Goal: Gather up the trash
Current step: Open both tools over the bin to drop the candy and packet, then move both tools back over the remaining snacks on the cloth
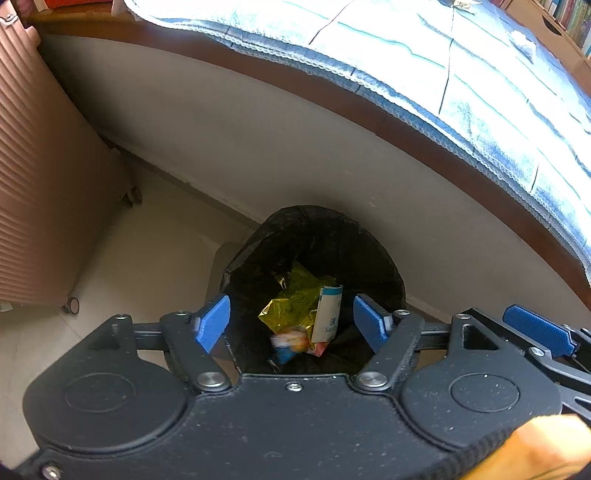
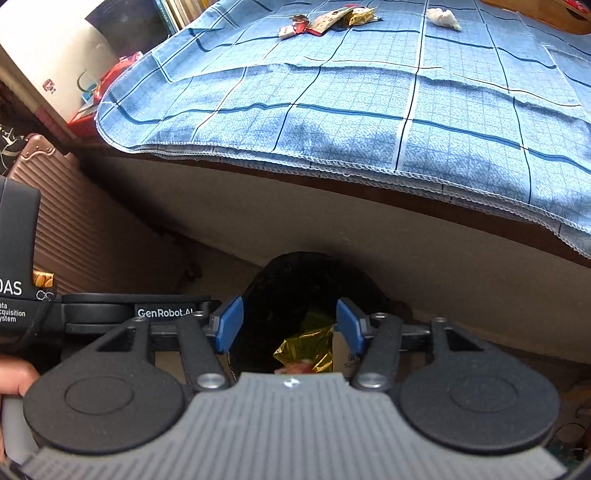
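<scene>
You hold both grippers, left gripper [image 1: 291, 323] and right gripper [image 2: 290, 325], wide open and empty above the black-lined bin [image 1: 314, 229], likely just dropping trash; wrappers [image 2: 325, 18] and a tissue [image 2: 443, 16] remain far across the cloth [image 2: 332, 110].

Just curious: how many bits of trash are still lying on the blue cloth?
3 at least: a red-white wrapper, a gold wrapper and a white tissue wad, all at its far edge; overlaps may hide more.

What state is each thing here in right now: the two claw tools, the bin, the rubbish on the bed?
Left gripper: open, empty, above bin.
Right gripper: open, empty.
Trash bin: black-lined, holds wrappers.
Gold wrapper: crumpled, inside bin.
Wrappers: lying on bedspread.
Tissue: crumpled, on bedspread.
</scene>
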### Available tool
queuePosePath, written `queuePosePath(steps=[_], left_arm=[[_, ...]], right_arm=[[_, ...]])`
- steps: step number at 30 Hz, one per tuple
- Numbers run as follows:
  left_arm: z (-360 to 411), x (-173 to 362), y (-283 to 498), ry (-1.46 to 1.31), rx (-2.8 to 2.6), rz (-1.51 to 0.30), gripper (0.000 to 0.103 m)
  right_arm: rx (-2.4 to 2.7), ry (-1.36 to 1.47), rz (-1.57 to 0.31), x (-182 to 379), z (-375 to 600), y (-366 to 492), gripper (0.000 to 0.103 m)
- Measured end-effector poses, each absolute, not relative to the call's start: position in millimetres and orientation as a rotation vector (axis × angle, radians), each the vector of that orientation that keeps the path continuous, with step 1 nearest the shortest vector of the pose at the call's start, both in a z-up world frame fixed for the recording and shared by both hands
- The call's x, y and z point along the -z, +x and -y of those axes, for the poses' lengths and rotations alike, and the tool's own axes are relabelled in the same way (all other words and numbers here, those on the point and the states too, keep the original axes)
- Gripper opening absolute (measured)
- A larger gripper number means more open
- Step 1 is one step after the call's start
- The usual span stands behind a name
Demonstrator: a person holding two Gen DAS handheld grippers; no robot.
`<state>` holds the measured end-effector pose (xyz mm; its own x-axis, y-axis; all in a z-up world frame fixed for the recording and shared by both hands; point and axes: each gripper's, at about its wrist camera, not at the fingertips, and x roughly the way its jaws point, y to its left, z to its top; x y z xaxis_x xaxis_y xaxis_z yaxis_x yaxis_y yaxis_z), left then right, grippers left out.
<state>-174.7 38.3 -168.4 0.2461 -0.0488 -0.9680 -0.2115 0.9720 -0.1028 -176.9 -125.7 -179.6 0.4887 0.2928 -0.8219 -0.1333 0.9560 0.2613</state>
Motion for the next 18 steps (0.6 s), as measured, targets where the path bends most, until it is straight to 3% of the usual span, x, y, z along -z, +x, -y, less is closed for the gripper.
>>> queuePosePath(steps=[9,18], left_arm=[[-41.1,146.0,-171.8,-0.204,-0.086,-1.299,0.076],[-43.2,96.9,-153.6,-0.137,-0.024,-1.202,0.080]], right_arm=[[-0.224,0.197,-0.998,167.4,129.4,-178.7,0.082],[-0.168,0.232,-0.905,131.7,138.3,-180.5,0.086]])
